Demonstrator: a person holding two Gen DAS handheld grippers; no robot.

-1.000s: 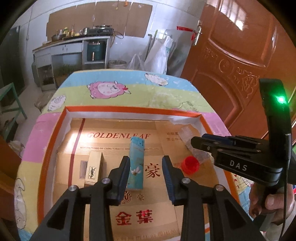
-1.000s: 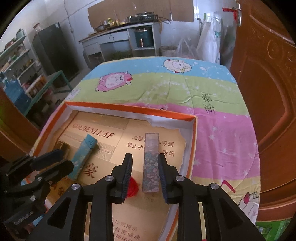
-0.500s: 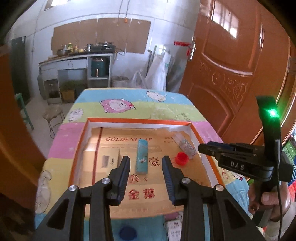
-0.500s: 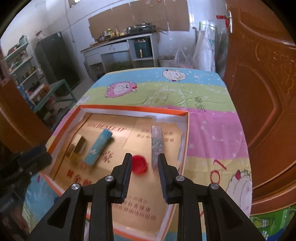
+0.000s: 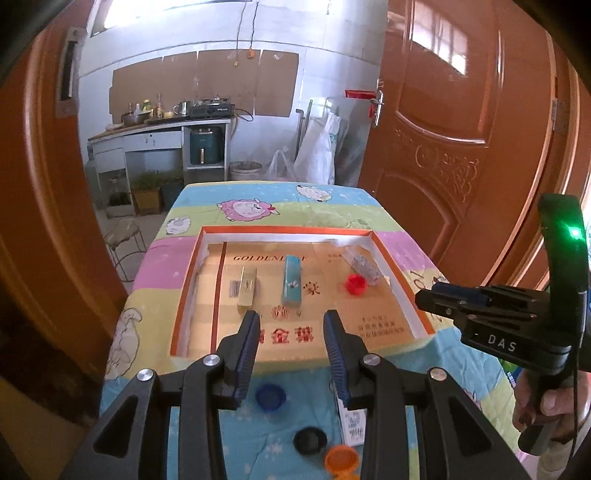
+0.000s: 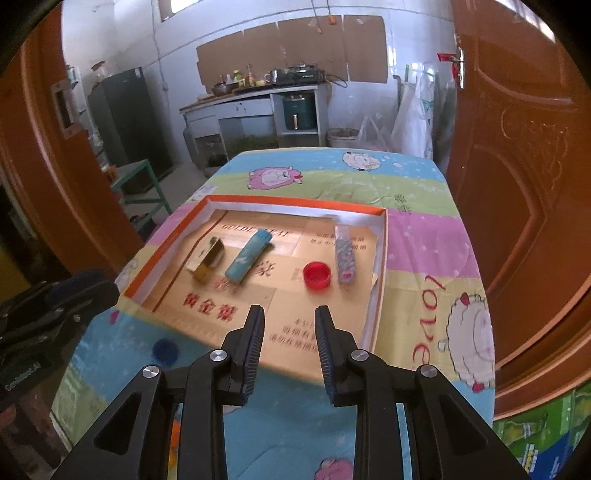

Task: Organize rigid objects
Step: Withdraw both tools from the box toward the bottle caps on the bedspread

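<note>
Left wrist view: tray (image 5: 192, 280) holds three boxes, one red cap (image 5: 356, 285).

Both wrist views look down past their fingers (image 5: 251, 332) from the desk's near end, sharing the tray (image 5: 288, 230) ahead.

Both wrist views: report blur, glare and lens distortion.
Left wrist view: fisheye bends the door; black cap and orange cap smeared. Right wrist view: blue cap and left gripper blurred; window blown out; tray items sharp.
</note>
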